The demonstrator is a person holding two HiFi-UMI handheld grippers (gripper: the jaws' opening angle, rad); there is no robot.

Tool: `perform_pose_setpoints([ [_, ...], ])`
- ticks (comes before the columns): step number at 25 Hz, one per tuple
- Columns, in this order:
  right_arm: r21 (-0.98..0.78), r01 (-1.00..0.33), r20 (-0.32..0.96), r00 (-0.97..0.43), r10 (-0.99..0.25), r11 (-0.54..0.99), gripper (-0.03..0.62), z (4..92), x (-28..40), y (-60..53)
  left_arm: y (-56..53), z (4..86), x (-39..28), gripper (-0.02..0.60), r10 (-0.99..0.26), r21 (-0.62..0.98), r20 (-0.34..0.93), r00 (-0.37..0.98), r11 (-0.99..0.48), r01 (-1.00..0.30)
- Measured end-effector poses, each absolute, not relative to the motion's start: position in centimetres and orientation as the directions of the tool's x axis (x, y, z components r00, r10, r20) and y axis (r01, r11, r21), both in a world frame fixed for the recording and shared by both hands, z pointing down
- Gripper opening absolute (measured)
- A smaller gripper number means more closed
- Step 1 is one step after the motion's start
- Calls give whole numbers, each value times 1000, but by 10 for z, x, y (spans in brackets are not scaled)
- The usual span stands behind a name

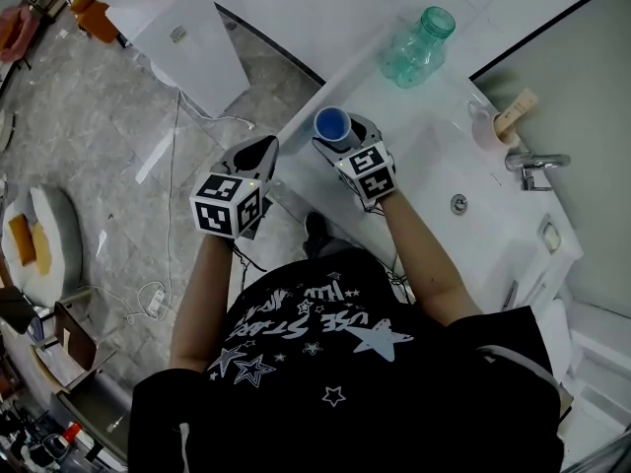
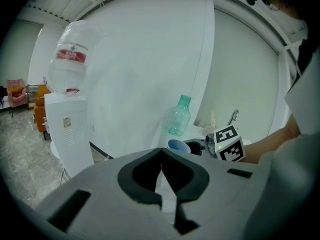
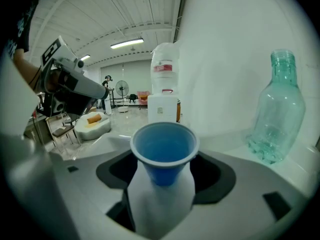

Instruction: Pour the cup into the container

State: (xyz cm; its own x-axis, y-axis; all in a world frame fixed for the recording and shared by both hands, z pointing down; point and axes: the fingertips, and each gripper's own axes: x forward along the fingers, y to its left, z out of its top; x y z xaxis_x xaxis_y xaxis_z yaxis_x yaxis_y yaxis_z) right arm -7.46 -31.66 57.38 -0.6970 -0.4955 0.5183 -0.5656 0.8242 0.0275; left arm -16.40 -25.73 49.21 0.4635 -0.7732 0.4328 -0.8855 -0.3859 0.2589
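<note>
A blue paper cup (image 1: 331, 123) stands upright on the white counter (image 1: 434, 170) near its left edge. My right gripper (image 1: 345, 138) straddles it, and in the right gripper view the cup (image 3: 164, 151) sits between the jaws with a strip of counter showing on each side, so the pads do not press it. Farther back on the counter stands a clear green bottle (image 1: 419, 45) with an open mouth, right of the cup in the right gripper view (image 3: 277, 109). My left gripper (image 1: 264, 148) hangs off the counter's edge over the floor, shut and empty (image 2: 161, 151).
A sink with a faucet (image 1: 537, 163) and a pink cup (image 1: 488, 131) lies to the right of the blue cup. A white water dispenser (image 1: 187, 37) stands on the floor to the left. Cables run across the grey floor (image 1: 118, 185).
</note>
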Motion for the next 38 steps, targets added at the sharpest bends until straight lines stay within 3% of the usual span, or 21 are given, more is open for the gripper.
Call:
perform_pose_setpoints([
  [16, 79, -701, 486, -593, -641, 709, 330, 538, -24, -271, -205, 469, -158, 10, -787, 272, 354, 506, -431, -860],
  [30, 64, -798, 347, -546, -763, 600, 125, 470, 2, -165, -102, 450, -144, 10, -779, 287, 285, 559, -487, -825],
  [33, 52, -813, 348, -529, -774, 580, 102, 468, 7, -137, -78, 453, -143, 9, -775, 302, 278, 568, -490, -818],
  [38, 36, -849, 357, -481, -801, 527, 8, 468, 17, -100, -48, 458, -142, 9, -766, 332, 270, 584, -495, -803],
])
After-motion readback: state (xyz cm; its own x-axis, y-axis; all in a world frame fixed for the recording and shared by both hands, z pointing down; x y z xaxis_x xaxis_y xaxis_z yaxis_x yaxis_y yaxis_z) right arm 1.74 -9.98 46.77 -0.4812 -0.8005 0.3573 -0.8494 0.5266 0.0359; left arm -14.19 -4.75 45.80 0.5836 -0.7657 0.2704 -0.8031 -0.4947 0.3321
